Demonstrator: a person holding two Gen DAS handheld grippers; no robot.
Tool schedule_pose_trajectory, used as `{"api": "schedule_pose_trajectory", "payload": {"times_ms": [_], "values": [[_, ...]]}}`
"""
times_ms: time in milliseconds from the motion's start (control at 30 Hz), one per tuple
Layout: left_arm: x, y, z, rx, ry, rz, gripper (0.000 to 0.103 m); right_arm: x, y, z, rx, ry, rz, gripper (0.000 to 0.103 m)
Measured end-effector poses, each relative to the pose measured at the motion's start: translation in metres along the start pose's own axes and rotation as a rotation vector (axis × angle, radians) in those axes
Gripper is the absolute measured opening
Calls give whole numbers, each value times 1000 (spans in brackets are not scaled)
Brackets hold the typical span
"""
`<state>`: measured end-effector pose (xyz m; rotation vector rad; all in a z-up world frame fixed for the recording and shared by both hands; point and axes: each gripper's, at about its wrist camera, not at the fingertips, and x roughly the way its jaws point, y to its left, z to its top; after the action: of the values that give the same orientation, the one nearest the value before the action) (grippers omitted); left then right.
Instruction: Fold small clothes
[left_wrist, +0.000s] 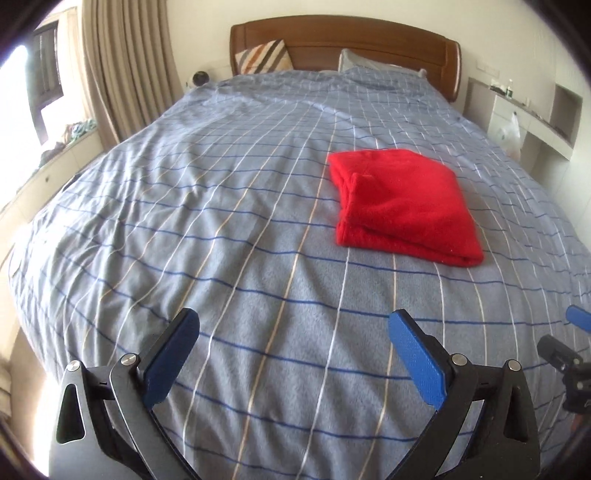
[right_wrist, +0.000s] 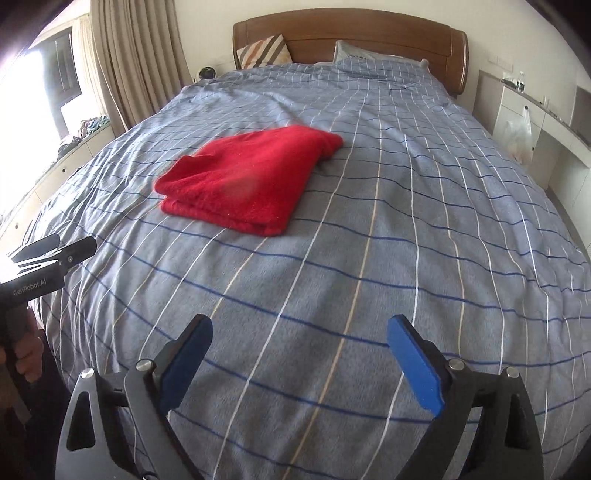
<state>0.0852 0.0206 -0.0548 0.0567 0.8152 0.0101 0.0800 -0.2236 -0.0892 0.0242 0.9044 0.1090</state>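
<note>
The red garment (left_wrist: 402, 203) lies folded in a neat layered rectangle on the checked bedspread (left_wrist: 221, 221), between the headboard (left_wrist: 343, 40) and both grippers. The left gripper (left_wrist: 293, 345) and right gripper (right_wrist: 299, 349) hover with jaws apart, holding nothing. Folding looks finished; 0 other clothes show.

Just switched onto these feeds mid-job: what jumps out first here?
The red folded garment stands out, lying flat on the blue-grey checked bedcover around mid-bed, with nothing touching it. Both grippers hang wide open and empty over the bed's near end: the left gripper has the garment ahead to its right, the right gripper ahead to its left. A wooden headboard closes the far end.
</note>
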Motion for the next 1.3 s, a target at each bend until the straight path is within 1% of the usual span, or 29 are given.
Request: {"api": "schedule_pose_trajectory", "payload": {"times_ms": [100,167,233,300,367,433,533,600,633,700,867,933,1033,1200,1300], "values": [[-17,-6,-6,42,-37,88,102,-14,7,-7,-13,-15,-12,95],[-28,-8,-8,56,-50,108,102,-22,11,-9,-25,-23,-30,95],[-36,-7,-9,46,-45,93,102,-31,16,-8,-30,-32,-38,95],[-43,-7,-10,29,-31,65,102,-41,20,-6,-25,-45,-25,95],[-51,-7,-10,25,-22,47,102,-52,26,-2,-24,-59,-12,98],[-57,-9,-11,40,-17,55,102,-63,32,0,-28,-71,-6,102],[-66,-14,-13,73,-24,83,102,-76,38,3,-24,-78,8,102],[-72,-16,-15,87,-26,82,102,-83,40,3,-7,-82,26,102],[-73,-17,-16,91,-21,73,103,-86,41,3,1,-80,31,102],[-76,-17,-16,87,0,51,103,-89,43,1,7,-63,13,102],[-84,-12,-14,29,38,-27,103,-98,48,-2,-3,-54,6,103],[-89,-11,-12,21,50,-22,103,-101,51,-2,-10,-41,-11,102],[-98,-11,-9,16,25,-18,103,-111,55,-2,-7,-43,-27,102],[-109,-20,-5,47,-3,-54,103,-129,58,1,0,-64,-78,102],[-117,-30,-5,81,-27,-29,103,-137,57,2,5,-74,-91,102]]}}
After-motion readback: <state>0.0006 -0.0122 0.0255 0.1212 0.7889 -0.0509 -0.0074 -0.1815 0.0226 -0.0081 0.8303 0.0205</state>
